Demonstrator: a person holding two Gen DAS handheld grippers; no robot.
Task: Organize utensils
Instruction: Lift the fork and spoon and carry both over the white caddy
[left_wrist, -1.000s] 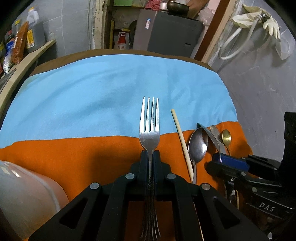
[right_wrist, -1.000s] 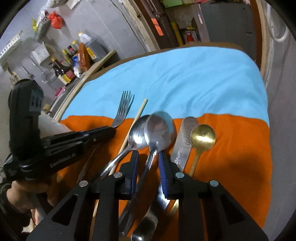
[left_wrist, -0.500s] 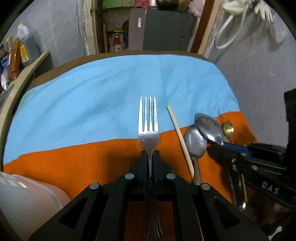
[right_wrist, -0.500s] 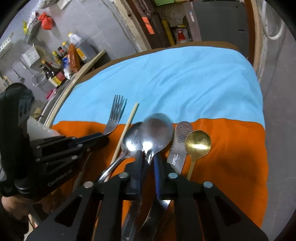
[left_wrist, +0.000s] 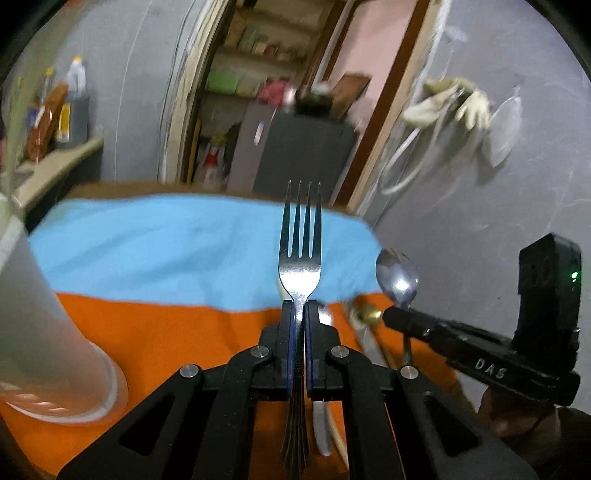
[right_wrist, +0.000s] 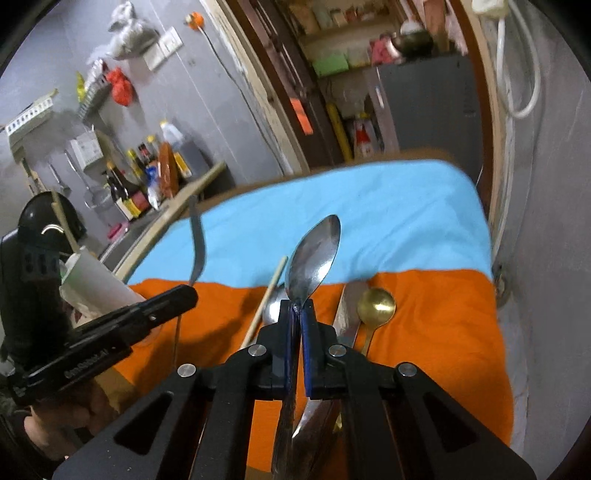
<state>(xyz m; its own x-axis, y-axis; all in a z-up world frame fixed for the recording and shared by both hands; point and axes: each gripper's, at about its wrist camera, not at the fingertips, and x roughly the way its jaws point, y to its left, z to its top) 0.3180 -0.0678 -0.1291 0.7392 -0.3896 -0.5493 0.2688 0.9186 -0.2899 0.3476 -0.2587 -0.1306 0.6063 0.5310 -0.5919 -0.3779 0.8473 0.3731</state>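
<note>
Left wrist: fork (left_wrist: 300, 254) now lifted off the orange cloth (left_wrist: 177, 332)

**Two-tone cloth over the counter**

The counter (right_wrist: 255, 188) shows only as a brown edge at the far side; a cloth covers the rest, sky blue (right_wrist: 369, 221) on the far half and orange (right_wrist: 443, 332) on the near half. On the orange part lie a wooden chopstick (right_wrist: 264, 306), a silver spoon (right_wrist: 274, 310), a gold spoon (right_wrist: 375, 306) and a flat steel utensil (right_wrist: 347, 314), side by side. A white plastic cup (left_wrist: 44, 339) stands at the left on the orange.
</note>
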